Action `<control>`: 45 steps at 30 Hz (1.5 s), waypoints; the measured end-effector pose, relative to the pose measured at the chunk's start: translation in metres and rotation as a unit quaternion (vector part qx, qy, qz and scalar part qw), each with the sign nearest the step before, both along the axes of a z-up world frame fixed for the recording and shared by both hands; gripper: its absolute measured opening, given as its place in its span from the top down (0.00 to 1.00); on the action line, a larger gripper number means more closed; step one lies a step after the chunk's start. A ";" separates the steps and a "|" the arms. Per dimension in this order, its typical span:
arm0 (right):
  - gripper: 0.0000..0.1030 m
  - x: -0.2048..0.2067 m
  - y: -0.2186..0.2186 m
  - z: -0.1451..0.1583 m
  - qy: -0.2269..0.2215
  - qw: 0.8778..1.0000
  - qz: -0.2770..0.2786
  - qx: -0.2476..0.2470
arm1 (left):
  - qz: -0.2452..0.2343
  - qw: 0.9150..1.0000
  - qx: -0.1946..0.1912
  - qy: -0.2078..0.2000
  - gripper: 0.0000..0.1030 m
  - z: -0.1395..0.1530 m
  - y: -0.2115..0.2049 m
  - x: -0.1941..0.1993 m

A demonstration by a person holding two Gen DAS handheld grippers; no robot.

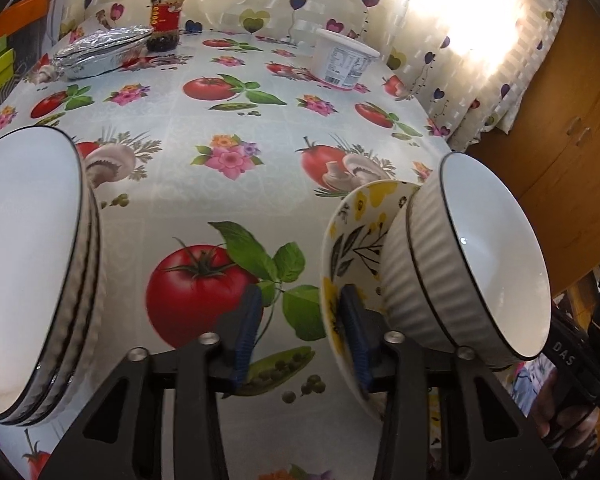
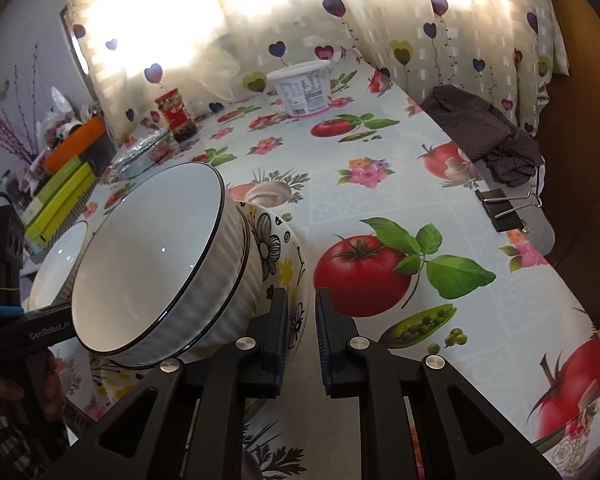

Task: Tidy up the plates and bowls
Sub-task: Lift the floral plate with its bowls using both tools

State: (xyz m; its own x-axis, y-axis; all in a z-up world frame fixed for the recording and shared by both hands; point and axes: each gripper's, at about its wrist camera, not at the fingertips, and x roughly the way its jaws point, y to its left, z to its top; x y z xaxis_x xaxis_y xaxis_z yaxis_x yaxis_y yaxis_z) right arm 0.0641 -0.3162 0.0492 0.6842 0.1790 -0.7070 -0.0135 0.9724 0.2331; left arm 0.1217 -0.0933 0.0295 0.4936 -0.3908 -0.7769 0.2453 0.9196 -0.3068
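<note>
A floral bowl (image 1: 354, 240) (image 2: 278, 248) stands on the tablecloth with white ribbed bowls (image 1: 480, 264) (image 2: 152, 264) nested in it. My right gripper (image 2: 302, 332) is shut on the floral bowl's near rim, one pad inside and one outside. My left gripper (image 1: 300, 332) is open at the same bowl's other side. Its right finger (image 1: 354, 332) is inside the rim and its left finger (image 1: 246, 332) stands clear over the cloth. A second stack of white black-rimmed bowls (image 1: 28, 260) (image 2: 60, 264) sits to the left.
At the back of the table are a red-labelled jar (image 1: 166, 16), a foil-covered dish (image 1: 100, 52) and a white tub (image 1: 344, 58). A dark cloth (image 2: 480, 132) and a binder clip (image 2: 504, 208) lie by the right edge. Green and orange boxes (image 2: 60, 196) are stacked at the left.
</note>
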 end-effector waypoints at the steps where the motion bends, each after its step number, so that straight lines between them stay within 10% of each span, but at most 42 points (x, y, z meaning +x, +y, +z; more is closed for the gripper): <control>1: 0.85 0.000 0.001 0.000 -0.002 1.000 -0.001 -0.006 | -0.004 1.000 0.003 -0.004 0.68 0.000 -0.002 0.000; 45: 0.88 0.001 0.009 -0.005 -0.023 1.000 -0.011 -0.004 | -0.013 0.999 0.005 -0.033 0.88 0.002 -0.014 -0.005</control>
